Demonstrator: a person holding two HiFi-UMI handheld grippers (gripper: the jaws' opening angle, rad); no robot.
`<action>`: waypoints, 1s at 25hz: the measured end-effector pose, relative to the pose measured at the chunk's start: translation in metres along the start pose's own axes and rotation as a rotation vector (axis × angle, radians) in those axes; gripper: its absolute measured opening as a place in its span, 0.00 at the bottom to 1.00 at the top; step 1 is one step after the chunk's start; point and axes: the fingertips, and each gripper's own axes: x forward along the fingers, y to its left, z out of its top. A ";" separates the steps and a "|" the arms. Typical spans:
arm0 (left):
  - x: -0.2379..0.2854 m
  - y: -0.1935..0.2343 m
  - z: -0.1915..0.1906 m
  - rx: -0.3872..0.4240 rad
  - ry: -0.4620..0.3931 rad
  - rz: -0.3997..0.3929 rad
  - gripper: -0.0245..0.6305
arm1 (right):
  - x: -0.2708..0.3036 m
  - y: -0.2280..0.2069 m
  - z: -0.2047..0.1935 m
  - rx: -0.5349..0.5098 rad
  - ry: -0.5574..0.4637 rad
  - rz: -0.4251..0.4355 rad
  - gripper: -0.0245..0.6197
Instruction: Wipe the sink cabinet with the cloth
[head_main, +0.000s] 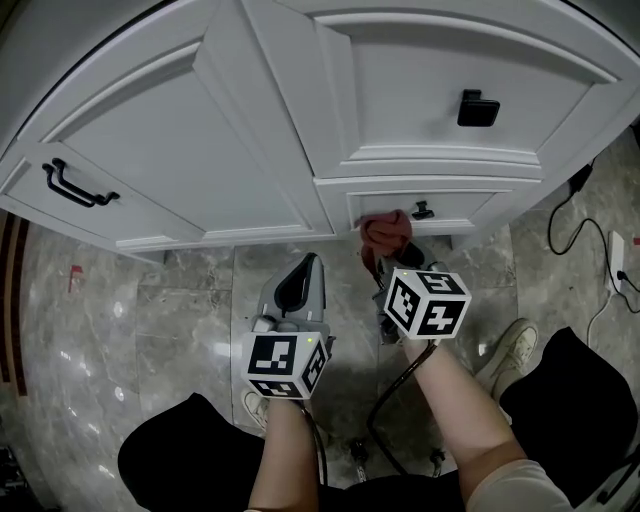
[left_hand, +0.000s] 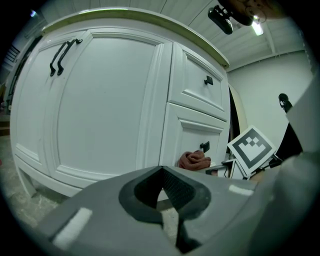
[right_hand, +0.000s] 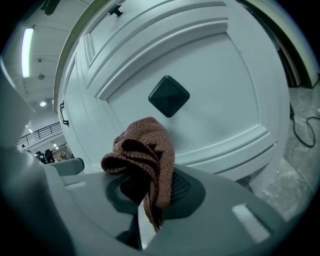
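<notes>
The white sink cabinet (head_main: 250, 150) curves across the top of the head view, with doors and drawers. My right gripper (head_main: 392, 262) is shut on a bunched reddish-brown cloth (head_main: 386, 233), held against the lower drawer front (head_main: 455, 207) just left of its small black knob (head_main: 423, 211). In the right gripper view the cloth (right_hand: 143, 152) hangs from the shut jaws below the knob (right_hand: 168, 96). My left gripper (head_main: 297, 285) hovers over the floor left of the right one, shut and empty; the left gripper view shows the cloth (left_hand: 195, 161) off to its right.
A black bar handle (head_main: 76, 187) sits on the left door and a square black knob (head_main: 478, 108) on the upper drawer. Grey marble floor (head_main: 180, 320) lies below. Cables (head_main: 585, 240) trail at right. The person's shoe (head_main: 508, 352) stands near the right arm.
</notes>
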 end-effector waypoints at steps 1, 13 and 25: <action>0.002 -0.002 0.001 -0.002 -0.002 -0.003 0.04 | -0.002 -0.003 0.001 -0.002 0.001 -0.005 0.17; 0.025 -0.041 -0.001 0.004 0.004 -0.071 0.04 | -0.031 -0.058 0.018 0.011 -0.024 -0.079 0.19; 0.047 -0.089 -0.001 0.008 0.002 -0.137 0.04 | -0.076 -0.136 0.040 0.059 -0.059 -0.243 0.17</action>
